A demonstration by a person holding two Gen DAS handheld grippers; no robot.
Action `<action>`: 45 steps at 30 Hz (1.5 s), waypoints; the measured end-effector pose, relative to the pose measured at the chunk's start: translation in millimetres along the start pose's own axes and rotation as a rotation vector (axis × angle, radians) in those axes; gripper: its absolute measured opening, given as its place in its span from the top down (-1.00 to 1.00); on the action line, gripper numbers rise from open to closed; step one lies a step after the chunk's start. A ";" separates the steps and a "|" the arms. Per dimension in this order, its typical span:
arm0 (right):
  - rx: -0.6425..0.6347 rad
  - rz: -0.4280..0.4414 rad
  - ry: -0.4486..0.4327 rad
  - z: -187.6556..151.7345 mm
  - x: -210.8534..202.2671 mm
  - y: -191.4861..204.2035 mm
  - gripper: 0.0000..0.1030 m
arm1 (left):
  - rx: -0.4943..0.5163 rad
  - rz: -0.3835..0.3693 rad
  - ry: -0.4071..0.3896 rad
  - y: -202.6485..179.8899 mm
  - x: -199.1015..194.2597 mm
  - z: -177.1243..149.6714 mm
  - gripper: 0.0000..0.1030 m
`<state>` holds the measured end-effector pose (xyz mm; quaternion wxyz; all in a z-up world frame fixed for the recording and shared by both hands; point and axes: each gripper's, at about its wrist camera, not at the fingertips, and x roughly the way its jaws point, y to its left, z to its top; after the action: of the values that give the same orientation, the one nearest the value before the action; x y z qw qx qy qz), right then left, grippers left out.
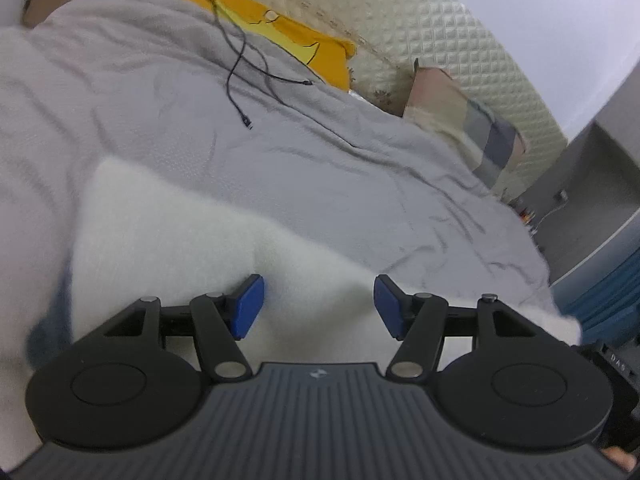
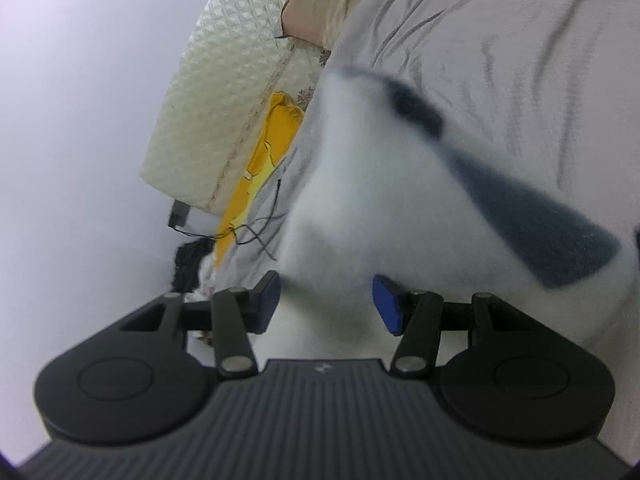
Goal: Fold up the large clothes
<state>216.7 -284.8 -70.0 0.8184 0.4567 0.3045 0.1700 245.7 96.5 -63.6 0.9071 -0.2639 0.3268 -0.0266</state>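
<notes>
A white fluffy garment [image 1: 192, 236] lies on the grey bedspread [image 1: 280, 128], blurred in both views. In the right wrist view the same garment [image 2: 380, 200] shows a dark blue-grey band [image 2: 532, 216] across it. My left gripper [image 1: 318, 306] is open, its blue pads apart just above the white fabric with nothing between them. My right gripper [image 2: 326, 304] is open too, its pads apart over the garment's near part. Neither grips the cloth.
Black cables [image 1: 248, 68] lie on the bedspread. A yellow cloth [image 1: 288, 36] and a checked pillow [image 1: 480, 136] sit against the quilted cream headboard [image 1: 440, 20]. The bed's edge and a blue object [image 1: 608, 288] are at the right.
</notes>
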 end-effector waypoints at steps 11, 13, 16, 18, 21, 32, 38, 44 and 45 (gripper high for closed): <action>-0.231 -0.110 0.023 12.0 66.8 -13.5 0.01 | 0.219 0.068 -0.011 -4.0 94.8 13.9 -0.29; -0.265 -0.121 0.020 13.1 75.6 -14.7 0.01 | 0.220 0.061 -0.007 -1.3 102.8 16.5 -0.30; -0.338 -0.137 0.011 12.8 83.3 -16.7 0.01 | 0.218 0.043 -0.002 3.9 107.8 20.1 -0.30; -0.368 -0.144 -0.001 10.5 84.8 -14.4 0.01 | 0.229 0.035 -0.005 4.6 106.8 20.2 -0.30; -0.416 -0.159 -0.009 5.7 81.9 -9.8 0.01 | 0.267 0.027 -0.008 3.0 102.6 20.1 -0.30; -0.552 -0.244 -0.095 -12.5 33.9 20.1 -0.06 | 0.349 0.043 -0.082 -13.4 38.9 -3.3 -0.34; -0.602 -0.276 -0.077 -31.4 21.5 25.3 -0.06 | 0.437 0.089 -0.071 -24.6 12.3 -42.4 -0.35; -0.736 -0.363 -0.045 -53.1 25.5 32.9 -0.05 | 0.485 0.163 -0.067 -27.7 18.8 -62.1 -0.39; -0.749 -0.371 -0.040 -53.3 28.5 33.5 -0.05 | 0.484 0.170 -0.062 -27.5 23.9 -61.8 -0.39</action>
<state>203.4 -217.0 -72.4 0.9505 0.0683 0.2827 0.1095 230.3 39.1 -103.9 0.9525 -0.0113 0.3038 -0.0196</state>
